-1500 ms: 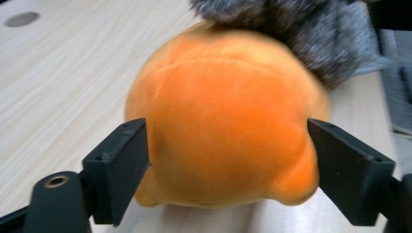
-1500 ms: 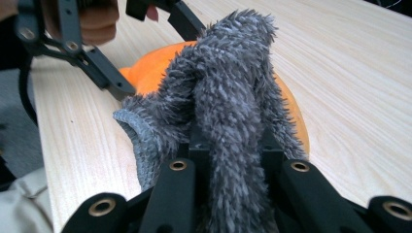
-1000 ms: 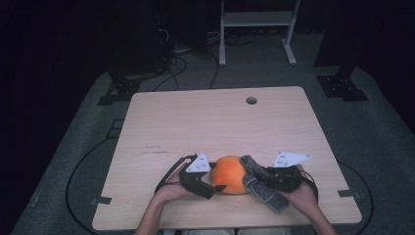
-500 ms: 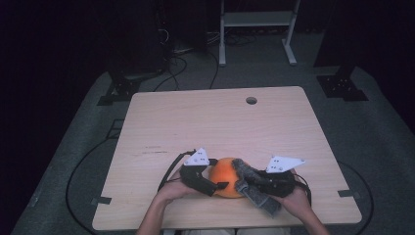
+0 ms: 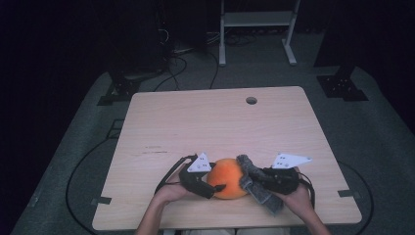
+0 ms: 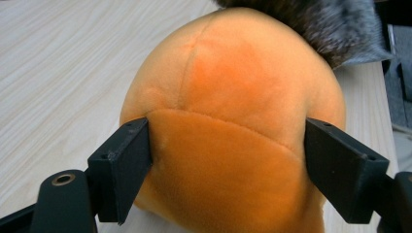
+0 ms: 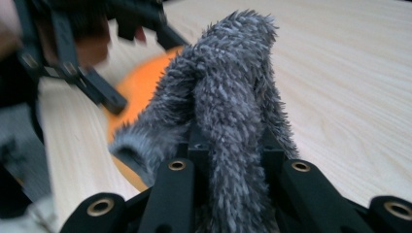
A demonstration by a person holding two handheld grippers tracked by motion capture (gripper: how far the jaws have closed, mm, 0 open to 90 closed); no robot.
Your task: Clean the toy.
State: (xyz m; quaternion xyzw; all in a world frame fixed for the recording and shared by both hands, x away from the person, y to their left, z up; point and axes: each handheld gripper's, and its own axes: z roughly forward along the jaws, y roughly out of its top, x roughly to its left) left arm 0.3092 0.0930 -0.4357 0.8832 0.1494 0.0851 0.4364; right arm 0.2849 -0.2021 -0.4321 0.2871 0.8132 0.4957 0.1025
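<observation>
- The left gripper (image 5: 211, 183) is built in black, with a white three-cornered plate (small dark dots are marked on it) on top.
- The right gripper (image 5: 247, 182) is likewise black and carries a similar plate.
- A black cable is trailed from each body.
- Blocky matte jaws and brass-ringed screw holes are seen in the gripper views.
- The forearms are left bare of sleeves.
</observation>
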